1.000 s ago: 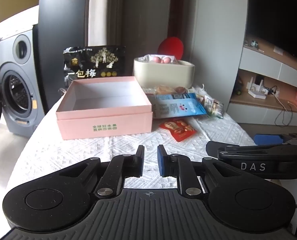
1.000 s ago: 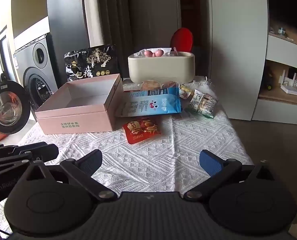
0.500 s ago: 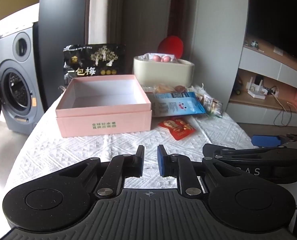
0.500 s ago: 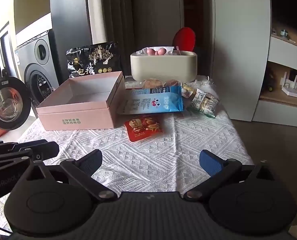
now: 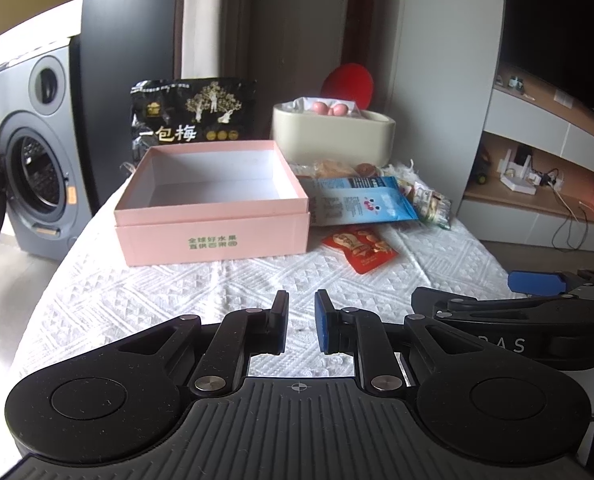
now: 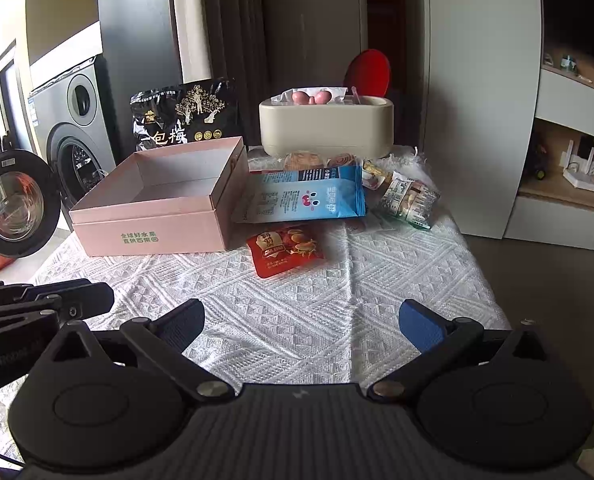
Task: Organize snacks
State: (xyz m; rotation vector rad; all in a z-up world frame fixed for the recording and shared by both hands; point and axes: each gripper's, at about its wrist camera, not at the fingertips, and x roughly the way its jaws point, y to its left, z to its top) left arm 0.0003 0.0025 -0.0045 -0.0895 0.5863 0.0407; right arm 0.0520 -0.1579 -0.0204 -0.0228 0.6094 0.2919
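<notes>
An empty pink box (image 5: 213,204) (image 6: 161,204) sits open on the white tablecloth. To its right lie a red snack packet (image 5: 360,249) (image 6: 285,249), a blue snack bag (image 5: 357,204) (image 6: 305,200) and a small clear-wrapped pack (image 5: 431,204) (image 6: 409,200). A black plum bag (image 5: 193,114) (image 6: 187,118) stands behind the box. My left gripper (image 5: 301,322) is nearly shut and empty, well short of the box. My right gripper (image 6: 303,322) is open and empty, above the near cloth in front of the red packet.
A cream tub (image 5: 333,136) (image 6: 325,126) with pink items stands at the back, round pastries in front of it. A washing machine (image 5: 37,148) with its door open stands left. Shelving (image 6: 569,168) lies right. The table edge (image 6: 485,272) drops off on the right.
Both views have closed in a little on the table, and the box and snacks look larger. The jaws of both grippers stand as before.
</notes>
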